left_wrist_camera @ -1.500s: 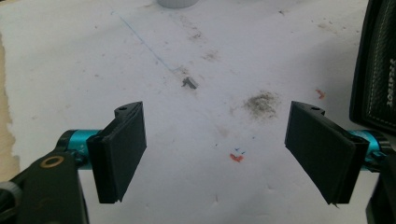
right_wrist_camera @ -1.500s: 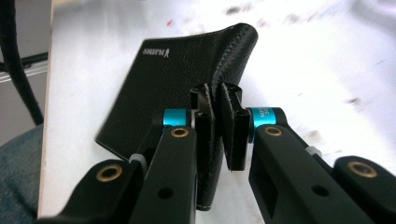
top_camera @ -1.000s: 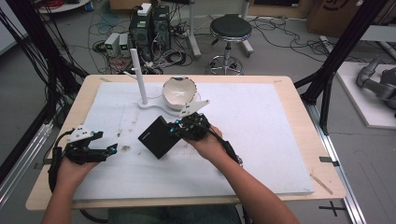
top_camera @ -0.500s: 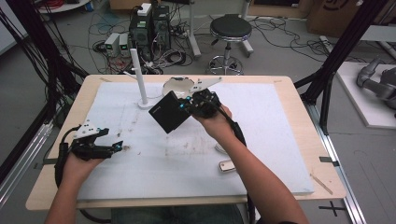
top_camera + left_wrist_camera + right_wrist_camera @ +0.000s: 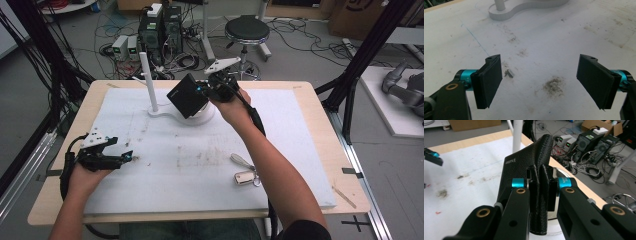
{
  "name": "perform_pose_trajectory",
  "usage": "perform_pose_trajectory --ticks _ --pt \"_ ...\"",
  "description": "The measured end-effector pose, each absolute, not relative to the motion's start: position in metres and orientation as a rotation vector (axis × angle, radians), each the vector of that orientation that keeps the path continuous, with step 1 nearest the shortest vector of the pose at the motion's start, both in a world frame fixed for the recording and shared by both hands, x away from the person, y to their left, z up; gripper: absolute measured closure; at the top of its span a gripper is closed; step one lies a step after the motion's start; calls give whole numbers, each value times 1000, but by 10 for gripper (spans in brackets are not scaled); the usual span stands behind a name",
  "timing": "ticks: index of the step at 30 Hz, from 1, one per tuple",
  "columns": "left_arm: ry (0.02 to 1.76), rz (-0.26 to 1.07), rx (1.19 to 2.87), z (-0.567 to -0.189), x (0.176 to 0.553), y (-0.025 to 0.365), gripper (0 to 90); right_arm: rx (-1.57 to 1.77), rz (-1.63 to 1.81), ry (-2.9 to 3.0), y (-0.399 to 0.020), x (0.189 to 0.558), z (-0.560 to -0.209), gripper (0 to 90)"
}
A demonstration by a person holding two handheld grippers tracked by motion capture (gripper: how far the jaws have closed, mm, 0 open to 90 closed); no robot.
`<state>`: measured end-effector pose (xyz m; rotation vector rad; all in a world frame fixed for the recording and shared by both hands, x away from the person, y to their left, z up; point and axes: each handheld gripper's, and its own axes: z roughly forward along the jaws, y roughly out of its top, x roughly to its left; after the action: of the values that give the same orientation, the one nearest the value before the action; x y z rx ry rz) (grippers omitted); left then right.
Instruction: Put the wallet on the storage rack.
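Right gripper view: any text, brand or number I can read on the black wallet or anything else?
Black leather wallet: a small embossed brand word near its upper corner, too blurred to read.
Blue collar beside the right gripper's fingers: small dark print, too small to read.
Nothing else legible.

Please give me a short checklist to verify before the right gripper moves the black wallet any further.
1. Hold on the black wallet: the right gripper has its jaws shut on the edge: ok.
2. Wallet lifted clear of the white mat: ok.
3. What lies on the white stand below the wallet: hidden, cannot tell.
4. White post stands apart from the wallet: ok.
5. Left gripper far from the path, jaws open, nothing between them: ok.
6. Keys lie on the mat beside the right forearm: ok.
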<state>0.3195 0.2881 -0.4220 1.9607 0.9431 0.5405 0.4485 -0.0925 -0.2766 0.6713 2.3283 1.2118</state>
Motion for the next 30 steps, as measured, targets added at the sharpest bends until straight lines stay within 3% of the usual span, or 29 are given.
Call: perform_pose_trajectory --ticks 30 --pt "934 542 1963 -422 317 286 206 769 1035 2290 -87 506 -304 858"
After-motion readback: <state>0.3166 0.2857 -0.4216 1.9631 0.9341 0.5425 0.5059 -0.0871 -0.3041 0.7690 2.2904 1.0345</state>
